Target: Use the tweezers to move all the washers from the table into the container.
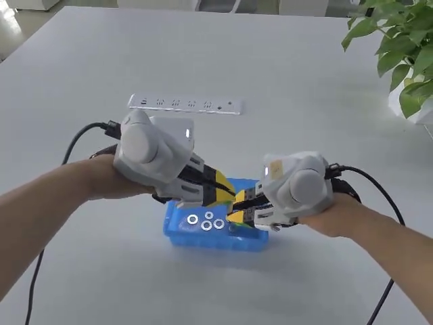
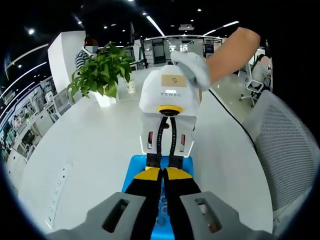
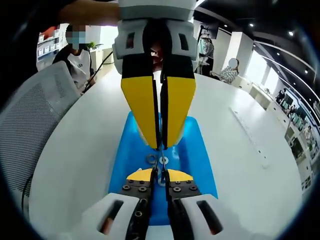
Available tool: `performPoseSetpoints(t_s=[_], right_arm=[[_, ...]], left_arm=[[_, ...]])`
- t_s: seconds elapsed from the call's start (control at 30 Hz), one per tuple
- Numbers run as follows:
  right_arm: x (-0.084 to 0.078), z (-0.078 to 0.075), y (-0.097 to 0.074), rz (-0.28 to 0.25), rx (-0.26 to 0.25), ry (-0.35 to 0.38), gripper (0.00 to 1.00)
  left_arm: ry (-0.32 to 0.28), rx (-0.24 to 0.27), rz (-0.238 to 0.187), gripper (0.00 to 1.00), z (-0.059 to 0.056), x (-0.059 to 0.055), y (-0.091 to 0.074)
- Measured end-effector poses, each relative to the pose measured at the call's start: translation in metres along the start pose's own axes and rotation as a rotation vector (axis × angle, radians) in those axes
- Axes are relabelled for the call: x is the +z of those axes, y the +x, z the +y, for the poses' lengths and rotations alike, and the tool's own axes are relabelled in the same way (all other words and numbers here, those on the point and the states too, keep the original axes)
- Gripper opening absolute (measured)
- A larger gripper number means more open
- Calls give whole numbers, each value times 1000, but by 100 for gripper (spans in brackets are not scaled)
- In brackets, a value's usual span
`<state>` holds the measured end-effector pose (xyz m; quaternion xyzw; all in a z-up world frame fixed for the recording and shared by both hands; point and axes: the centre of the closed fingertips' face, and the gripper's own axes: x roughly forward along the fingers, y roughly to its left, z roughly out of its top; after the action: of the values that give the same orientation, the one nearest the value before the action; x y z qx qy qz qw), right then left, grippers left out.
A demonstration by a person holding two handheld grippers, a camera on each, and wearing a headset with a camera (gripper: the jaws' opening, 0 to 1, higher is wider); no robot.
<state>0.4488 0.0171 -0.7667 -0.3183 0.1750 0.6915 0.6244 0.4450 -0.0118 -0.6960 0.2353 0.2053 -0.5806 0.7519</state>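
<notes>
Washers (image 1: 208,216): four visible, all flat on the floor of the blue container (image 1: 177,233), grouped toward its left half in head view. Container sits on the grey surface (image 1: 304,88), long axis roughly in line w/ both grippers, which face each other tip to tip above it.

Right gripper (image 3: 160,176): jaws drawn almost together on a thin metal strip, prob. the tweezers (image 3: 161,167), running fwd along the jaw line. Tip too fine to tell whether it carries a washer.

Left gripper (image 2: 163,174): jaws closed to a narrow slit. Can't tell whether anything is pinched between them. In right gripper view its yellow tips come down from the top, ending just above the washers.

Key relation: washers lie just ahead of and below the right jaws, betw. the two sets of tips. Right gripper is the lower and nearer one. Two washers sit side by side straddling the jaw line, so the tool's long axis points almost straight at them.

Stage (judged): at or near drop-off, since every washer seen is already inside the container.

Outward: power strip (image 1: 185,104) well beyond the container; potted plant (image 1: 399,40) at far right.
</notes>
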Motion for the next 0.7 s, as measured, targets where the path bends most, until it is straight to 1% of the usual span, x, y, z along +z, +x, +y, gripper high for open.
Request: performPoseSetpoints(t_s=[0.17,0.27,0.47,0.7], right_arm=[[-2,0,0,12,-1,2,11],[-4,1,1,27,-3,-15,12],[-4,2,-4,19,-12,-9,12],[-1,3,-6,13,-17,-8,13]], left_arm=[[4,-14,-1,5,-3,1,0],[1,-18,4,5,-3,2,0],[1,-29,9,5,-5,2,-1],[0,-25,11,5,-5,5,-4]])
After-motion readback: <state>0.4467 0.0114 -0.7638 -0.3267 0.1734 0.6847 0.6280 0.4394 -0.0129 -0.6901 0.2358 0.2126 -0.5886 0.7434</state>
